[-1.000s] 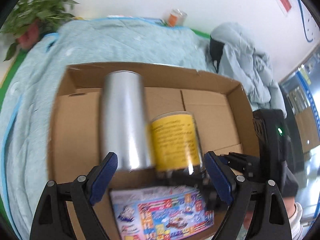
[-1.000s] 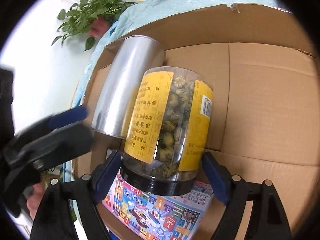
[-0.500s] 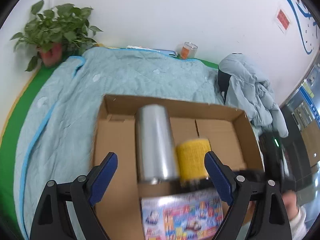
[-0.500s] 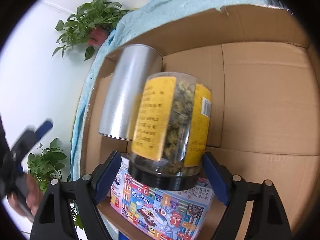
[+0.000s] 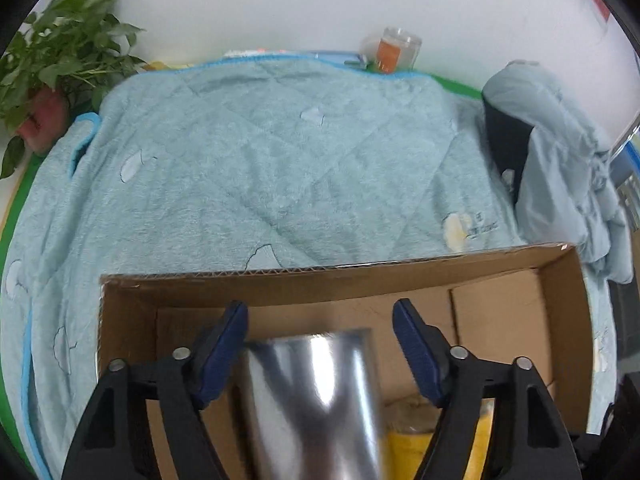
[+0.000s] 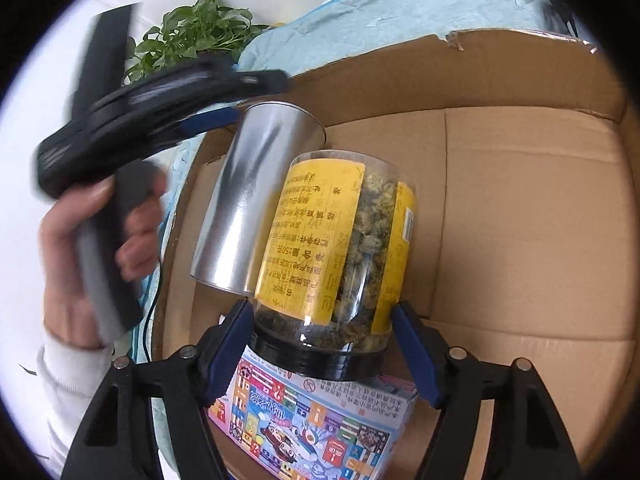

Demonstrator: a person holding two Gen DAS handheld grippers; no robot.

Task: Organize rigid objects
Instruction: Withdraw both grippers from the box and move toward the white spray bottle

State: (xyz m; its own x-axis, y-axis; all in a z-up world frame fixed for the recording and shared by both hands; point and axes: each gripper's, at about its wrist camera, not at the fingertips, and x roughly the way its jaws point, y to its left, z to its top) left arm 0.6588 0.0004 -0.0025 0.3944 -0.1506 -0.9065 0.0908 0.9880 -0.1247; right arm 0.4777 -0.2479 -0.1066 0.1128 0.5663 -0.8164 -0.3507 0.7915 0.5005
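Observation:
A silver can (image 5: 312, 400) lies in the cardboard box (image 5: 360, 284). My left gripper (image 5: 320, 308) straddles its far end with jaws closing; a gap still shows at the right pad. In the right wrist view that can (image 6: 256, 200) lies beside a clear jar with a yellow label (image 6: 340, 240), whose black lid rests on a colourful game box (image 6: 312, 428). My right gripper (image 6: 323, 306) stands around the jar's lid end. Its jaws are closing and its pads are almost at the jar's sides. The left gripper (image 6: 258, 96) shows blurred there, held by a hand (image 6: 68, 248).
The box sits on a light blue blanket (image 5: 260, 160). A potted plant (image 5: 60, 60) stands at the back left and a small glass jar (image 5: 394, 50) by the wall. A grey jacket (image 5: 560, 160) is heaped to the right. The box's right half (image 6: 520, 220) shows bare cardboard.
My left gripper pulled back, then came in low over the can's far end with narrower jaws. The right gripper stayed in place while its pads drew in toward the jar.

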